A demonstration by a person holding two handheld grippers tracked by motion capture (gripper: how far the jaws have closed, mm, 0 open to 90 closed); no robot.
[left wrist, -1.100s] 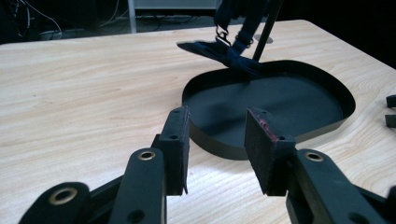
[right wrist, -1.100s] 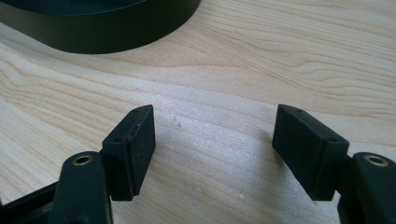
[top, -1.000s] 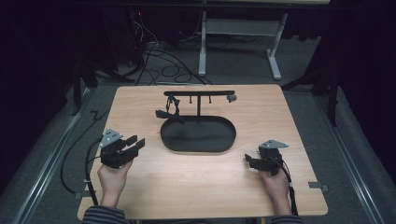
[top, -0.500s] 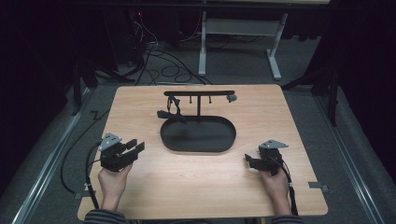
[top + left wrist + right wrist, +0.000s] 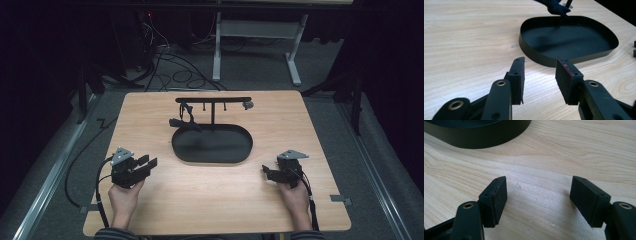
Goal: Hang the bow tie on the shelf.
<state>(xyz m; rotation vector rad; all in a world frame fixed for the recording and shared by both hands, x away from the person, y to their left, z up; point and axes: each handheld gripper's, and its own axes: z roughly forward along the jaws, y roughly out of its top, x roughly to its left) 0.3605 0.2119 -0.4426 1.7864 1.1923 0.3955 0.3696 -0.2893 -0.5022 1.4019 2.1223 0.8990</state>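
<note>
A black oval tray [image 5: 215, 146] lies in the middle of the wooden table [image 5: 220, 200]. Behind it stands a black rack [image 5: 214, 100] with a horizontal bar and small hooks. A dark bundle [image 5: 185, 119] hangs at the rack's left, and a small grey piece [image 5: 247, 105] sits at its right end. My left gripper [image 5: 148, 164] is held near the table's front left, open and empty, pointing at the tray. Seen along its jaws, my left gripper [image 5: 540, 72] faces the tray rim [image 5: 541, 58] and the dark bundle [image 5: 555, 7]. My right gripper [image 5: 266, 173] rests at the front right, open; in its own view my right gripper [image 5: 539, 192] holds nothing, low over bare wood.
The tray wall [image 5: 479, 137] is just beyond the right jaws. Cables [image 5: 165, 60] and a white table frame [image 5: 255, 40] lie on the dark floor behind the table. Metal rails [image 5: 55, 170] run along both sides of the table.
My left gripper has drifted slightly toward the near edge of the table. The right gripper has stayed still.
</note>
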